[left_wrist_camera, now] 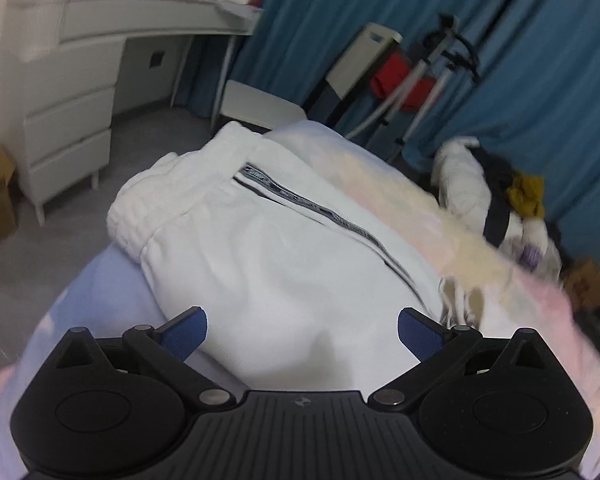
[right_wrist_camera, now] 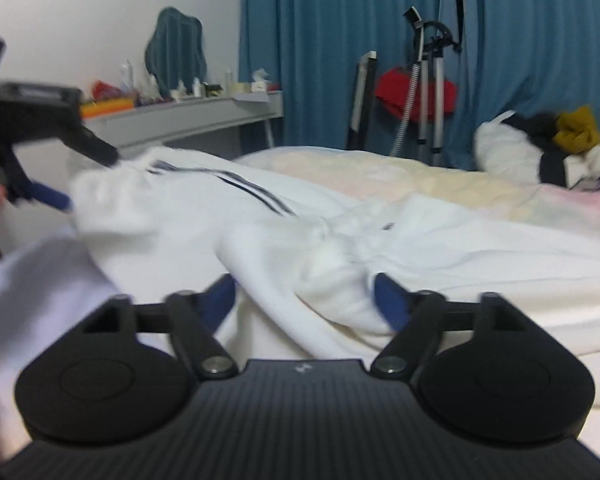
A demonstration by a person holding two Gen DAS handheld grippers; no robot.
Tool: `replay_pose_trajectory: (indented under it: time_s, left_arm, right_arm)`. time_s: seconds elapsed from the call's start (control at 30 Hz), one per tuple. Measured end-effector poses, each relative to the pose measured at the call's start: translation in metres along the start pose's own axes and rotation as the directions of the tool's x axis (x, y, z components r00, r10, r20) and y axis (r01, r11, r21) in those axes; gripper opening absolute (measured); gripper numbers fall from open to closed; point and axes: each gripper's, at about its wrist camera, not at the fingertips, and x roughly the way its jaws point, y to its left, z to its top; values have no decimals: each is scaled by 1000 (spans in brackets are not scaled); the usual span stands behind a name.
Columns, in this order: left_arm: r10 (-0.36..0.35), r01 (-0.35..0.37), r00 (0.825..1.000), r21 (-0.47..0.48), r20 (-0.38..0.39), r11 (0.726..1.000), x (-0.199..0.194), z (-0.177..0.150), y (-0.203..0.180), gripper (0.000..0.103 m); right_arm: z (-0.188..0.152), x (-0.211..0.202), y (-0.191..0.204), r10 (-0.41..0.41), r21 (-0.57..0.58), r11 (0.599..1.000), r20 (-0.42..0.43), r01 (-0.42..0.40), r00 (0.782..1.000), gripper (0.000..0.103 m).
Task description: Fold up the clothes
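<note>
While the white track trousers with a dark side stripe point(left_wrist_camera: 284, 248) lie on the pastel bed cover point(left_wrist_camera: 440, 208), both the left gripper point(left_wrist_camera: 302, 330) and the right gripper point(right_wrist_camera: 305, 300) stand released; each should pinch only one fabric edge.

Left tool point(left_wrist_camera: 302, 330) and right tool point(right_wrist_camera: 305, 300), both wide apart, pitched downward.

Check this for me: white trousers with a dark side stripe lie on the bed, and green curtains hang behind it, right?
One thing is off. The curtains are blue, not green, as the right wrist view shows plainly. The rest holds: the white trousers with a dark side stripe do lie on the bed.
</note>
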Motion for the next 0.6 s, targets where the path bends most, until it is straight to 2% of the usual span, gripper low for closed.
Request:
replay_pose_trajectory:
  time_s: [0.1, 0.17, 0.3, 0.37, 0.47, 0.5, 0.57, 0.6]
  left_arm:
    - [-20, 21, 1000, -36, 15, 999, -4, 3, 5, 103]
    - [-24, 25, 1000, -54, 9, 998, -4, 4, 7, 103]
    - [-57, 56, 998, -127, -10, 990, -3, 3, 18, 103]
    - [-60, 57, 998, -161, -10, 985, -3, 3, 24, 103]
    - [-88, 77, 995, -216, -42, 973, 1, 1, 35, 103]
    - [-94, 79, 994, -238, -50, 968, 2, 0, 38, 103]
    - [-104, 80, 992, -295, -68, 952, 9, -1, 45, 103]
    - [-111, 80, 991, -324, -77, 943, 14, -2, 50, 103]
  right_arm:
    - [10, -13, -1, 17, 56, 998, 22, -18, 1000, 81]
    - [19, -25, -8, -5, 100, 995, 62, -1, 998, 81]
    - [31, -42, -31, -159, 167, 976, 102, 140, 982, 81]
    - [27, -40, -45, -252, 170, 956, 72, 237, 965, 81]
    - [7, -19, -69, -323, 205, 921, -74, 331, 944, 81]
    - [-3, -9, -78, -304, 246, 911, -140, 331, 942, 81]
    - [-18, -3, -85, -273, 294, 905, -156, 309, 949, 81]
    - [-17, -3, -83, -281, 283, 906, -153, 314, 947, 81]
